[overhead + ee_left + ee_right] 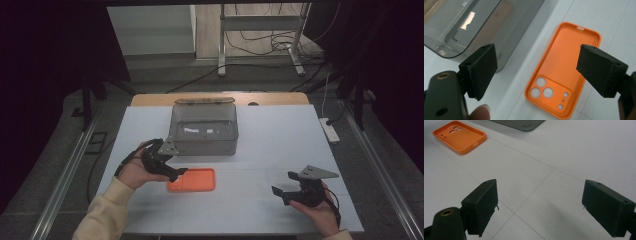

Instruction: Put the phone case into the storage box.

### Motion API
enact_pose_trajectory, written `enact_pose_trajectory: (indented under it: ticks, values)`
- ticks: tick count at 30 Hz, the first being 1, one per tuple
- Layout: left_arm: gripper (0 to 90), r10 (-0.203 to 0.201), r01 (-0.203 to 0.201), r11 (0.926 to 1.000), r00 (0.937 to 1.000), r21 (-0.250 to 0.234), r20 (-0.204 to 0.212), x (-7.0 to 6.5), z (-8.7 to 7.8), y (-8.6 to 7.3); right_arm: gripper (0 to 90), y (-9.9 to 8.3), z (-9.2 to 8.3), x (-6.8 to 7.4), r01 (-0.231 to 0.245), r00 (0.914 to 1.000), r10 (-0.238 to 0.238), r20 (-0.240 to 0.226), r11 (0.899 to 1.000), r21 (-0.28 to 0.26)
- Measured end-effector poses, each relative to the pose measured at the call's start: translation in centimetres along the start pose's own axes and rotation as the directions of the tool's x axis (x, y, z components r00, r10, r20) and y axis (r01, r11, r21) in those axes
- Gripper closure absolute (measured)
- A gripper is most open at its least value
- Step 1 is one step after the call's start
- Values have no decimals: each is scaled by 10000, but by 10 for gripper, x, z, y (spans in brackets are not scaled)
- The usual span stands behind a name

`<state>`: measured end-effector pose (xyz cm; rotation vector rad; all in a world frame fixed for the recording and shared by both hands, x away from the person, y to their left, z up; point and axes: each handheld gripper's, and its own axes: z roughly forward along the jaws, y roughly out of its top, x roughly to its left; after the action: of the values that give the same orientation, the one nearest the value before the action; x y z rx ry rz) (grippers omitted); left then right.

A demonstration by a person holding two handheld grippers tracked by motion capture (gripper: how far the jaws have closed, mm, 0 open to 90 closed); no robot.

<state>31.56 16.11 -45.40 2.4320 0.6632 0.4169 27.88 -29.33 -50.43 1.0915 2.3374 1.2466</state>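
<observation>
Left gripper [176,172] is spread wide, nothing between its jaws, hovering right at the near end of the orange phone case [192,180]. In the left gripper view that case [562,68] lies flat between the two jaws, inner side up, camera cut-outs at the end nearest the gripper. Just off to its left sits the smoky grey box [469,25], lid up. Right gripper [284,194] is released too, jaws apart over bare white table [564,152], the case [460,136] well ahead of it to the left.
</observation>
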Motion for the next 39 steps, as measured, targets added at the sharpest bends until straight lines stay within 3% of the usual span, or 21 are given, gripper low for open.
enact_pose_trajectory:
  ticks: [12,39]
  values:
    - [157,408,-430,9980,9980,459,475,8,12,2,137,0,1,0,44,10000,-44,38,10000,35]
    - [241,1045,-1131,9856,9918,1260,729,12,33,5,137,-1,1,-1,28,10000,-28,9,10000,73]
